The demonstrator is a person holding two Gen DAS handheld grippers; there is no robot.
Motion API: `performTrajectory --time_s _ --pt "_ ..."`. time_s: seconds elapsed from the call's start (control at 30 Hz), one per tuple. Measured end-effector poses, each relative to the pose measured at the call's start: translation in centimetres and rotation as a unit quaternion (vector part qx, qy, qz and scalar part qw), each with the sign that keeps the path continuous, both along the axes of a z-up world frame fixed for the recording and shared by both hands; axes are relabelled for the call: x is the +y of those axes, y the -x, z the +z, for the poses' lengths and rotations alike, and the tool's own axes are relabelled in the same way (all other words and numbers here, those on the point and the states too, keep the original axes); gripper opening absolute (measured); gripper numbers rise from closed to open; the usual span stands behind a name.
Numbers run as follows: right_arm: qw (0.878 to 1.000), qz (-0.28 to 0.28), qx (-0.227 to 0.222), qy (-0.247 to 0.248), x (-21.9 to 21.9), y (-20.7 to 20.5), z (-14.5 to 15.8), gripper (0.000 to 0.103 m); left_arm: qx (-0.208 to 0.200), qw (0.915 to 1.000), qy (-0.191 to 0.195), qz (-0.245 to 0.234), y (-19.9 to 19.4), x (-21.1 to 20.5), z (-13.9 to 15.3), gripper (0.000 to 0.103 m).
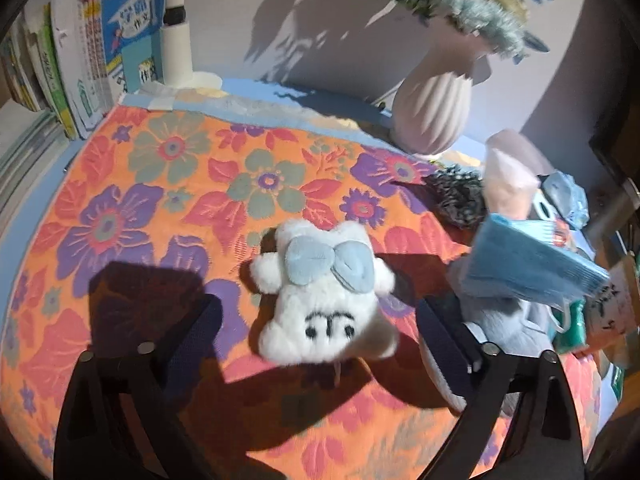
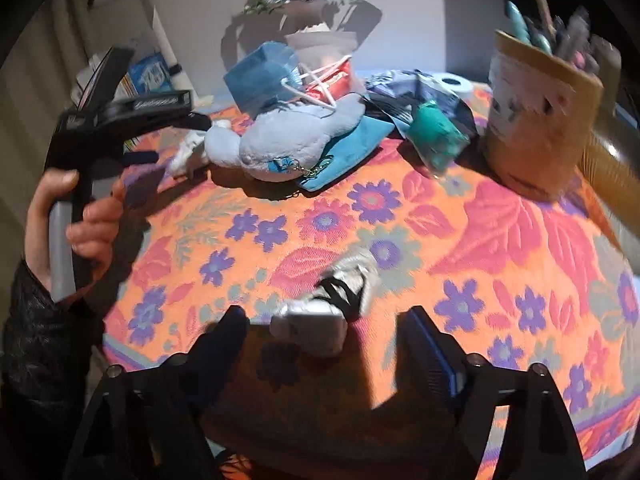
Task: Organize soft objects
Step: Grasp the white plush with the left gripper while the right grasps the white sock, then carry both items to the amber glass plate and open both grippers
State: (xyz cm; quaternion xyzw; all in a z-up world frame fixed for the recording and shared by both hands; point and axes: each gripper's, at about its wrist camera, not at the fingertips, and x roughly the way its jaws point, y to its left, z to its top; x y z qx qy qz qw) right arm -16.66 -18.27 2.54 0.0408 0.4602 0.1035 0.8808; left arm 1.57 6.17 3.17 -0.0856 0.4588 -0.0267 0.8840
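Observation:
A white plush toy [image 1: 326,292] with a light blue bow lies on the floral cloth [image 1: 160,200], between the open fingers of my left gripper [image 1: 320,320], which hovers over it. In the right wrist view the left gripper [image 2: 160,136] is at the left, held in a hand, with the white plush [image 2: 192,152] partly hidden behind it. A grey-blue plush [image 2: 296,136] lies on a teal pouch [image 2: 352,140]; a blue face-mask stack [image 1: 532,260] lies on top of it. My right gripper [image 2: 324,324] is open around a small white object with black cord [image 2: 332,304].
A white ribbed vase [image 1: 432,108] with flowers stands at the back. Books [image 1: 80,60] and a lamp base [image 1: 176,48] are at the back left. A pen holder [image 2: 540,116], a green packet [image 2: 436,136] and a tape roll [image 2: 452,82] are at the right.

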Motion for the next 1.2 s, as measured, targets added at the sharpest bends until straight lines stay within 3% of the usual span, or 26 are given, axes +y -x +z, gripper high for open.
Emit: performTrajectory --time_s 0.1,0.2,0.27,0.33,0.43,0.8,0.97,1.2 --pt "0.999 0.001 -0.006 0.034 1.1 -0.5 -0.2 0.066 0.008 1.0000 -0.004 0.003 -0.7 -0.2 -0.8 0.088" --pt "0.998 0.010 -0.016 0.060 1.9 -1.0 -0.3 0.048 0.022 0.9997 -0.008 0.007 -1.4 -0.1 -1.5 0.068" --pt "0.997 0.016 -0.024 0.072 2.2 -1.2 -0.4 0.043 0.022 0.9997 0.008 -0.002 -1.4 0.0 -1.6 0.050" --pt "0.997 0.023 -0.035 0.068 2.2 -1.2 -0.1 0.041 0.014 0.9999 0.004 -0.005 -1.2 -0.2 -1.3 0.047" --pt "0.997 0.026 -0.053 0.057 1.9 -0.9 0.7 0.040 -0.004 0.9998 -0.019 0.006 -0.3 -0.2 -0.2 0.046" --pt "0.990 0.000 -0.136 0.047 -0.8 -1.2 6.5 0.040 -0.101 0.9949 -0.006 -0.001 5.1 -2.1 8.1 0.046" --pt "0.985 -0.037 -0.166 0.031 -4.0 -2.4 10.3 0.040 -0.140 0.9892 -0.002 -0.042 6.7 -6.4 12.1 0.046" --pt "0.983 -0.117 -0.140 0.029 -10.7 -1.5 12.1 0.040 -0.134 0.9806 0.008 -0.143 9.6 -14.5 13.5 0.046"
